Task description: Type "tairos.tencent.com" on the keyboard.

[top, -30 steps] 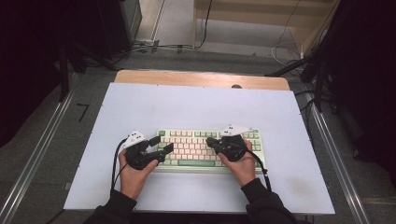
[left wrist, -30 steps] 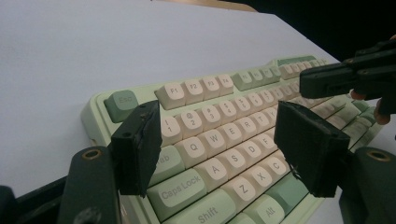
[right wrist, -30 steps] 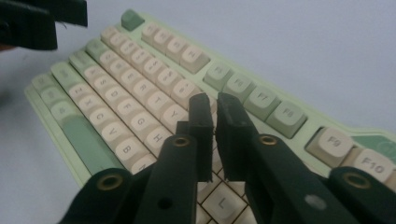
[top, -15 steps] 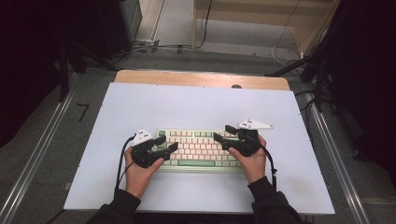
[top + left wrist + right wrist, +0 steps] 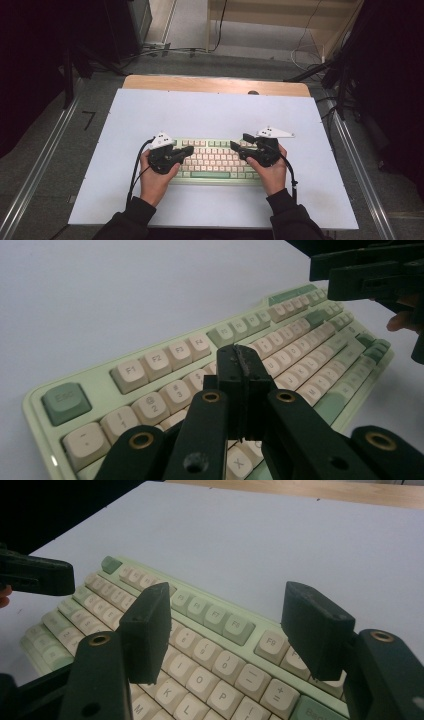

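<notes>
Two grippers: both hang over one keyboard [image 5: 215,160], one at each end.
Keyboard: pale green with cream keys, it lies flat on the white table [image 5: 210,110], near the person's edge, between the two hands.
Left gripper [image 5: 187,149]: its jaws have just been closing and now they are pressed together, with nothing between them. In the left gripper view the joined tips [image 5: 240,365] point at the number row, a little above the keys; I cannot tell if they touch a key.
Right gripper [image 5: 239,145]: its jaws stand wide apart and hold nothing. In the right gripper view the two pads [image 5: 147,630] sit above the upper rows on the right side, with keys visible in the gap.
Step in hand: it looks like pressing keys, the left gripper made ready as one blunt point.
Next move: I judge the left tips must go straight down on one key only, because the neighbour keys are very close. The right gripper should probably close first, if it must press too.
Risk: wide jaws may push two keys together.
</notes>
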A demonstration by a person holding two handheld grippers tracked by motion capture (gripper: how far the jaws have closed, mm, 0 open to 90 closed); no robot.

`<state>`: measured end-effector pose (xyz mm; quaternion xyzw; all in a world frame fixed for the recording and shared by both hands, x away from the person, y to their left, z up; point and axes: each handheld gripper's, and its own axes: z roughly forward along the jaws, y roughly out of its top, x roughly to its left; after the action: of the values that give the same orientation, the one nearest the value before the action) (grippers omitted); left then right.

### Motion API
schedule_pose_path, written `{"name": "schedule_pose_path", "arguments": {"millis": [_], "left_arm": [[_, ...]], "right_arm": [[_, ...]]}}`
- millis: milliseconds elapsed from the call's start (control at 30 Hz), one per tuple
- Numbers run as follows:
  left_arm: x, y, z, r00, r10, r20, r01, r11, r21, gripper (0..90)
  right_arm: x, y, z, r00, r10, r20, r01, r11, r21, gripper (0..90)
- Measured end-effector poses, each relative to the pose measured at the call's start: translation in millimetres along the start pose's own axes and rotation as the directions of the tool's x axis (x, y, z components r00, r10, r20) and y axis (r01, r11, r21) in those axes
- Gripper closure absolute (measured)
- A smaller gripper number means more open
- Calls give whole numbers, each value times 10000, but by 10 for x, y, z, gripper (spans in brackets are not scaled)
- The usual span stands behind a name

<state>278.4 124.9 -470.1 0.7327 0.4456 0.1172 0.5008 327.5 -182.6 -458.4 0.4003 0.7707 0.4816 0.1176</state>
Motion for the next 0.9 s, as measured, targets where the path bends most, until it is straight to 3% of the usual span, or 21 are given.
{"name": "schedule_pose_path", "arguments": {"millis": [300, 633, 900], "left_arm": [[-19, 27, 162, 9998, 182, -4, -181, 9963, 839, 900], [-38, 10, 266, 9986, 473, -236, -436, 9895, 1379, 900], [-41, 24, 332, 9987, 454, -250, -408, 9863, 1598, 900]], "right_arm": [[2, -10, 6, 10000, -52, 5, 52, 9999, 100, 351], [2, -6, 10, 10000, -52, -35, 52, 10000, 73, 352], [5, -8, 17, 10000, -69, -36, 70, 9999, 97, 352]]}}
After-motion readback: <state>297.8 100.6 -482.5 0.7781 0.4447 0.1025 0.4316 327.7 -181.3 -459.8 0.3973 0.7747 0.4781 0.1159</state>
